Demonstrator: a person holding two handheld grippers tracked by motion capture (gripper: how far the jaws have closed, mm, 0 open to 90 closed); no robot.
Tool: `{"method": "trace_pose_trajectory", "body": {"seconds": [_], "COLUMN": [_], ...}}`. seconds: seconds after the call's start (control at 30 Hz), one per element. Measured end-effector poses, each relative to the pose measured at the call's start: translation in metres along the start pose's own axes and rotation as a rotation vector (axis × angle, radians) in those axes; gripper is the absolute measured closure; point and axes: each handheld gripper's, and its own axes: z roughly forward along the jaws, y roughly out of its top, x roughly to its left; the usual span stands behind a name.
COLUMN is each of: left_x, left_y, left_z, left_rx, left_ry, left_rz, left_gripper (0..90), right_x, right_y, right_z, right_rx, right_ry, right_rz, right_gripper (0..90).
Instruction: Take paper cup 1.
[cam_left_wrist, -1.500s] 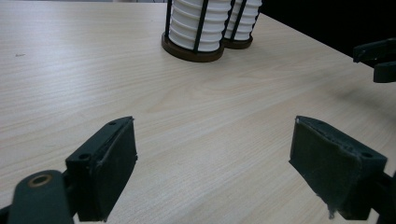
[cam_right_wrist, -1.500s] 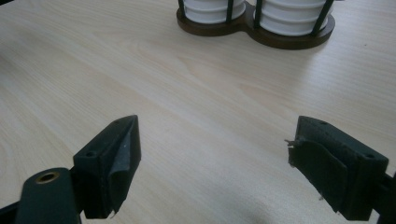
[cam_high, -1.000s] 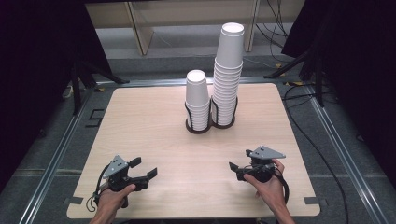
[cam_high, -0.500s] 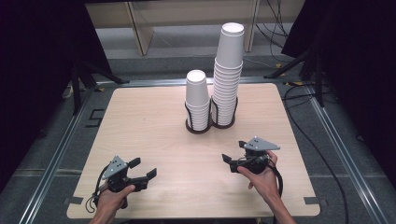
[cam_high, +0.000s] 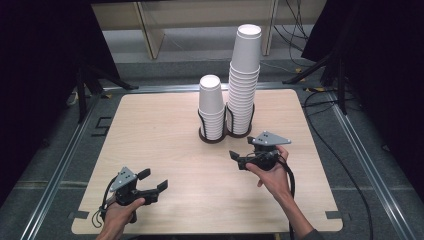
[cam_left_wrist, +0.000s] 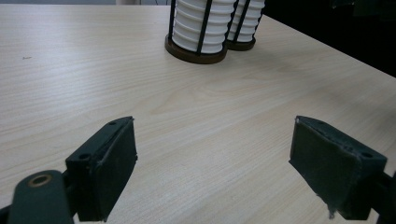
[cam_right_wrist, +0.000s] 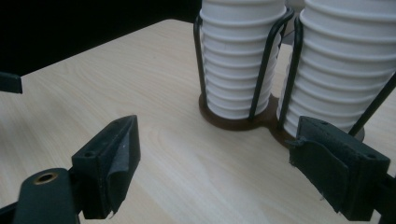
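Observation:
Two stacks of white paper cups stand in a black wire holder (cam_high: 225, 134) on the wooden table (cam_high: 150, 130): a short stack (cam_high: 211, 105) and, to its right, a tall stack (cam_high: 244, 75). My right gripper (cam_high: 237, 160) is open and empty, just in front of and to the right of the holder, jaws pointing left. In the right gripper view it (cam_right_wrist: 215, 163) faces the short stack (cam_right_wrist: 238, 60) and the nearer tall stack (cam_right_wrist: 341, 70). My left gripper (cam_high: 154, 180) is open and empty near the front left edge; its (cam_left_wrist: 219, 163) view shows the holder (cam_left_wrist: 196, 52) far ahead.
Bare wood lies between the two grippers and around the holder. Metal rails (cam_high: 65, 155) run along the table's sides, and black cables (cam_high: 330, 145) lie on the floor to the right. Dark curtains and stands ring the table.
My right gripper has moved forward and left across the table, closing in on the cup holder. The left gripper has stayed where it was, still open.

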Motion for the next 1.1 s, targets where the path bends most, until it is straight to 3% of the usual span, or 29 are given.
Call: {"method": "trace_pose_trajectory", "body": {"seconds": [0.07, 0.13, 0.17, 0.2, 0.27, 0.33, 0.67, 0.83, 0.87, 0.97, 1.0, 1.1], "left_x": [-0.001, 0.001, 0.001, 0.000, 0.001, 0.000, -0.001, 0.000, -0.001, -0.001, 0.000, 0.000], "left_y": [0.000, 0.000, 0.000, 0.000, 0.000, 0.000, 0.000, 0.000, -0.001, -0.001, 0.000, 0.000], "left_z": [0.000, 0.000, 0.000, 0.000, 0.000, 0.000, -0.001, 0.000, 0.000, 0.001, 0.000, -0.001], "left_rx": [0.006, 0.004, 0.004, 0.004, 0.007, 0.014, 0.022, 0.027, 0.018, 0.015, 0.018, 0.036], "left_ry": [0.004, 0.001, 0.001, 0.000, 0.002, 0.011, 0.017, 0.009, 0.004, 0.003, 0.009, 0.017], "left_rz": [-0.020, 0.004, 0.003, 0.003, 0.009, 0.001, -0.014, 0.008, -0.023, -0.027, 0.002, 0.004], "left_gripper": [14.3, 14.3, 14.3, 14.3, 14.3, 14.3, 14.3, 14.3, 14.3, 14.3, 14.3, 14.3], "right_x": [0.000, 0.001, -0.001, 0.000, -0.003, -0.003, -0.002, -0.007, -0.008, -0.011, -0.011, -0.012], "right_y": [0.006, 0.011, 0.014, 0.017, 0.022, 0.028, 0.057, 0.064, 0.066, 0.073, 0.073, 0.080], "right_z": [0.002, 0.004, 0.005, 0.005, 0.007, 0.010, 0.025, 0.030, 0.030, 0.032, 0.032, 0.035], "right_rx": [-0.010, -0.023, -0.033, -0.027, -0.038, -0.035, -0.057, -0.067, -0.069, -0.081, -0.081, -0.091], "right_ry": [0.005, -0.001, 0.009, 0.001, 0.001, 0.020, 0.024, 0.026, 0.030, 0.015, 0.015, 0.027], "right_rz": [-0.003, 0.000, -0.018, -0.002, -0.021, 0.005, -0.017, -0.002, -0.005, -0.015, -0.015, -0.003], "right_gripper": [15.9, 15.8, 15.8, 15.8, 15.6, 15.5, 15.6, 15.6, 15.5, 15.3, 15.3, 15.3]}}
